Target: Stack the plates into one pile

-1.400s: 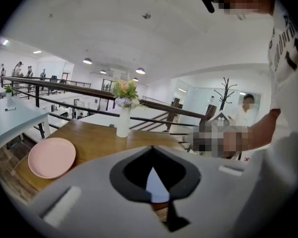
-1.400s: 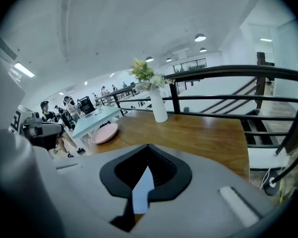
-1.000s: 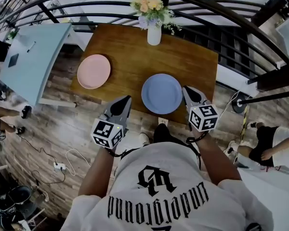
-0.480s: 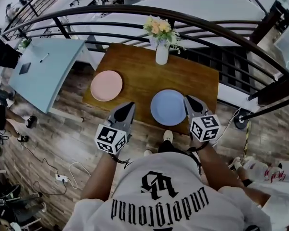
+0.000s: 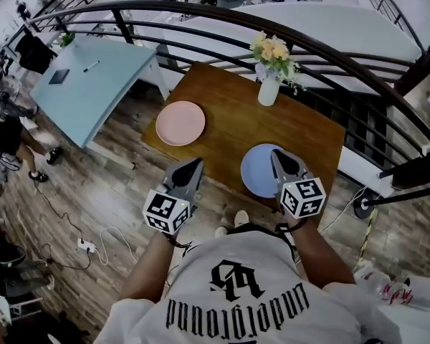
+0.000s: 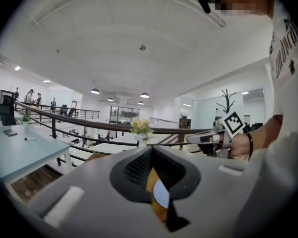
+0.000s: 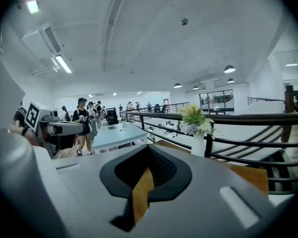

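Note:
A pink plate (image 5: pixel 180 122) lies near the left edge of the brown wooden table (image 5: pixel 229 131). A blue plate (image 5: pixel 261 170) lies at the table's near side. My right gripper (image 5: pixel 278 155) hovers over the blue plate's right part, jaws together, nothing held. My left gripper (image 5: pixel 194 164) hangs off the table's near edge, between the two plates, also shut and empty. In the left gripper view a sliver of the blue plate (image 6: pixel 162 195) shows through the slit between the jaws, and the right gripper (image 6: pixel 208 138) appears at the right.
A white vase of flowers (image 5: pixel 269 84) stands at the table's far edge, just in front of a curved black railing (image 5: pixel 222 16). A light blue table (image 5: pixel 86 84) stands to the left. Cables and a power strip (image 5: pixel 86 246) lie on the wooden floor.
The view has swung, so the table sits further right and lower in the picture. Both grippers have come nearer the table, and the right one now overlaps the blue plate.

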